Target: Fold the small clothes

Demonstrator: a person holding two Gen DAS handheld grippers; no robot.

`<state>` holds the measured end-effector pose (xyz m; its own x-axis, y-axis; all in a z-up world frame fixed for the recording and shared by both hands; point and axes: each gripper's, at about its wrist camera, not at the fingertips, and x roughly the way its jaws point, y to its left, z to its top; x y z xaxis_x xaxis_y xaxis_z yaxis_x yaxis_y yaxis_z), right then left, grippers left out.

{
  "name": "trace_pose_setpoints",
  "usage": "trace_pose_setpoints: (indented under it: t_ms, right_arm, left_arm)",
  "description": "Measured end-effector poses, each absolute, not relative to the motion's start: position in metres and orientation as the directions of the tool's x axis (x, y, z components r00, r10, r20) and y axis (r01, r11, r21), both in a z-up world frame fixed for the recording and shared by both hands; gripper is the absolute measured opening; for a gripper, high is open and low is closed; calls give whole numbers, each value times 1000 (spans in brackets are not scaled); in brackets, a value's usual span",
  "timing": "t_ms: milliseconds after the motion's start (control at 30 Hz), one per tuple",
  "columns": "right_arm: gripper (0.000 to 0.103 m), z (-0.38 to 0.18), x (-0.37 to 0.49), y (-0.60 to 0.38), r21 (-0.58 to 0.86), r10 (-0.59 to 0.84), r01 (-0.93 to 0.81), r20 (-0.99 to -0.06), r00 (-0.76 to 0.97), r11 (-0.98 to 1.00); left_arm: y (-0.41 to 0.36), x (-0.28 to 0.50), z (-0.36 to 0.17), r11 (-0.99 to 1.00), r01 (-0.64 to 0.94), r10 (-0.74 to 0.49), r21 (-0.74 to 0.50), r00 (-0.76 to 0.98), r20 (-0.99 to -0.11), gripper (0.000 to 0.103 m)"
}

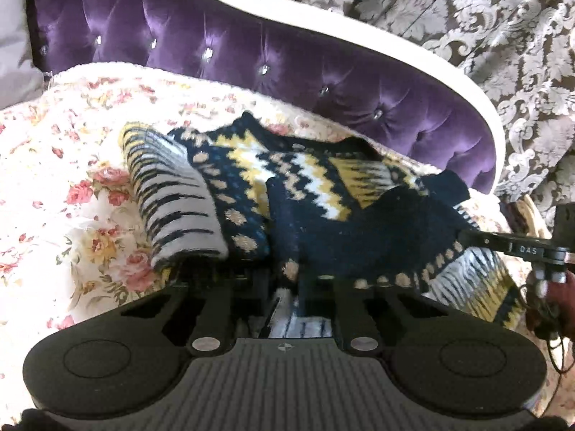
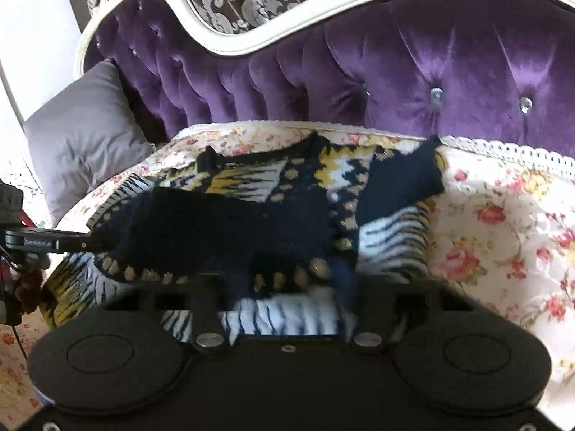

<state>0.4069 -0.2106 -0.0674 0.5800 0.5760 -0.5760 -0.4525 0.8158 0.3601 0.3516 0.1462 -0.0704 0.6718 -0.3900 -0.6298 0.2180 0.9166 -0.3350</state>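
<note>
Close in, both tools have the near hem of the patterned sweater point(image 1: 287, 194): the left gripper point(image 1: 287, 280) is clamped on it, and the right gripper point(image 2: 284, 287) looks pinched on it too. Beyond, the sweater lies rumpled on the floral bedspread point(image 1: 54, 165), one sleeve doubled over, so most folding remains.

Soft daylight, even. Glare whitens the wall point(image 2: 32, 36) at upper left. Sheen streaks the headboard point(image 1: 215, 46). Sweater point(image 2: 251, 222) slightly motion-blurred. Fisheye bends the frame edges.
</note>
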Motion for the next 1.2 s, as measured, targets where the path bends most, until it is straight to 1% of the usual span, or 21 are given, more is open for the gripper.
trace_pose_setpoints:
  t_ms: [33,167,333,433,567,667,700,767,833,900,933,967,1033,1100,1167,1200]
  right_arm:
    - [19,-66,403,-213,371,580,-448,-564,588,814]
    - [17,-51,381,-210,330,569,-465,-539,621,821]
    - [16,-26,362,-212,306,564,-475,-497,660,825]
    - [16,-7,365,-212,281,551,-475,-470,690,834]
    - [16,17,389,-207,262,541,-473,-433,721,841]
    - [16,24,424,-200,272,530,-454,-430,731,848]
    - [16,22,438,-197,274,522,-444,-439,732,853]
    - [16,13,459,-190,279,506,-422,-462,729,863]
    - [16,-3,481,-180,272,483,-399,-507,714,876]
    - [16,-22,493,-172,260,457,-378,-555,695,889]
    - [16,-33,500,-168,251,440,-364,-581,684,897]
    - [16,-42,504,-166,248,430,-355,-598,676,902]
    - [18,-59,510,-164,232,399,-330,-631,665,915]
    - [18,-71,512,-165,217,373,-310,-652,660,926]
    - [17,-73,510,-168,227,367,-291,-644,672,930]
    - [17,-71,509,-168,216,350,-278,-648,677,936]
  left_arm:
    - [143,347,-68,925,220,-374,-311,683,-628,6]
    - [128,323,-55,942,257,-336,-216,730,-595,5]
    - [121,302,-25,958,275,-279,-85,811,-514,5]
    - [120,305,0,957,289,-265,-22,845,-464,5]
    - [122,332,26,961,277,-245,14,872,-424,6]
    - [126,368,28,970,242,-213,9,871,-444,6]
    - [127,381,24,972,234,-206,2,861,-465,6]
    - [131,408,7,979,200,-183,-25,831,-526,6]
    - [136,429,-20,986,163,-156,-43,781,-605,7]
    - [137,445,-45,991,129,-111,-22,740,-663,9]
    - [137,451,-59,993,118,-87,-3,716,-693,13]
    - [138,453,-68,994,111,-73,9,710,-700,16]
    - [140,450,-73,992,124,-82,14,733,-676,18]
    - [139,450,-71,992,118,-65,32,728,-682,25]
    - [142,451,-68,993,109,-49,44,720,-692,34]
    - [145,452,-66,995,97,-43,37,714,-699,36]
